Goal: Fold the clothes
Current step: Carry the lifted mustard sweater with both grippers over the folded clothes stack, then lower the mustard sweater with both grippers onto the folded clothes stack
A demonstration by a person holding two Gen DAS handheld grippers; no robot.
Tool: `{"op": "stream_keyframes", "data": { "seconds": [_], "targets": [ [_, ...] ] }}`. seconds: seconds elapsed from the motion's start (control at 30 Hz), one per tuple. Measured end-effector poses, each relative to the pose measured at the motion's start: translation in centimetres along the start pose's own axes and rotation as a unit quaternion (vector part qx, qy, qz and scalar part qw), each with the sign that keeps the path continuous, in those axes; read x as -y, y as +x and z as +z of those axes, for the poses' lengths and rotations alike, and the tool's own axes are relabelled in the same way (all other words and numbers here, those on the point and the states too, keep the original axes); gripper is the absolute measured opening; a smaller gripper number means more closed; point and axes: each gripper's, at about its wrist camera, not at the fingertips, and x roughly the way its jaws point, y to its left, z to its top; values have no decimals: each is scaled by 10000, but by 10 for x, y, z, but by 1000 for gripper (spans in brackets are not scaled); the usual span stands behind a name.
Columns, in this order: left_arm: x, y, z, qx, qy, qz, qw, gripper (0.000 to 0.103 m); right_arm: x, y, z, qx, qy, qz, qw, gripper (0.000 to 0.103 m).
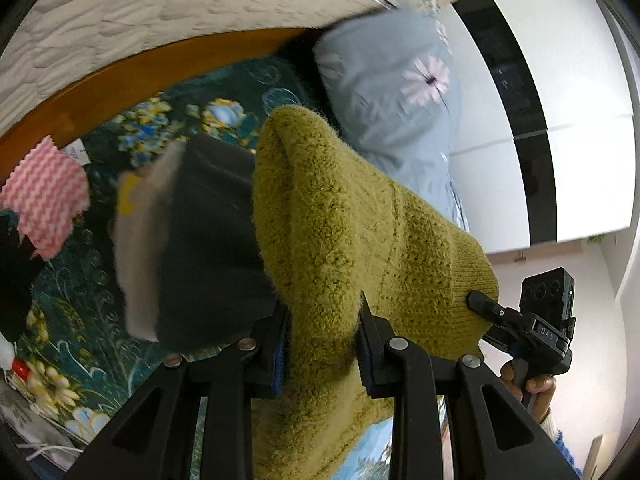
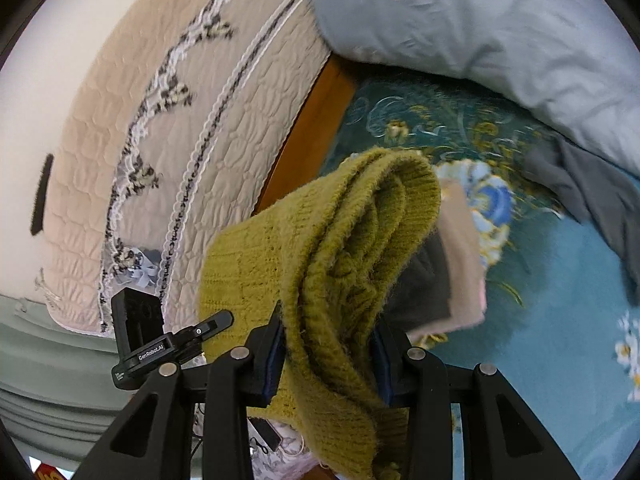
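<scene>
Left gripper (image 1: 322, 344): I had it clamped on the fuzzy olive-green knitted sweater (image 1: 344, 232).
Right gripper (image 2: 330, 354): pinching bunched folds.
Sweater: aloft above the teal floral bedsheet (image 2: 540, 320).
Risk: I judged thick knit might slip, dropping onto the grey folded garment (image 1: 208, 240).

The olive-green sweater (image 1: 352, 240) hangs bunched between both grippers and blocks most of the way forward. The left gripper (image 1: 324, 344) and the right gripper (image 2: 330, 356) are each clamped on its knit, so neither has a free jaw. Behind the sweater a dark and beige folded garment (image 1: 192, 236) lies on the floral bedspread (image 1: 80, 288), taking up its middle. Toward the head edge of the bed, the pale blue pillow (image 2: 480, 28) and the quilted headboard (image 2: 168, 128) close off that side. A pink zigzag cloth (image 1: 48, 196) sits near the bedspread's edge by the wooden frame (image 1: 160, 76). Bare bedspread (image 2: 560, 320) shows open beside a grey garment (image 2: 600, 200).
</scene>
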Motion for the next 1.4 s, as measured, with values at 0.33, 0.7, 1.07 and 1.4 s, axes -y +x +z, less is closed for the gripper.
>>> {"op": "stream_keyframes", "data": {
  "seconds": [0.33,0.7,1.07,1.4],
  "targets": [
    [-49,40,37,-30,-497,176,9986,29,6,75,52,-516,-24,-184,9985,40],
    [-97,72,25,-110,-1129,126,9935,32,71,127,47,-809,649,-399,9938,40],
    [-99,70,9,174,-1351,109,9906,33,83,134,43,-864,755,-367,9927,45],
    [-88,31,9,280,-1374,480,9890,39,82,105,47,-818,686,-518,9929,52]
  ]
}}
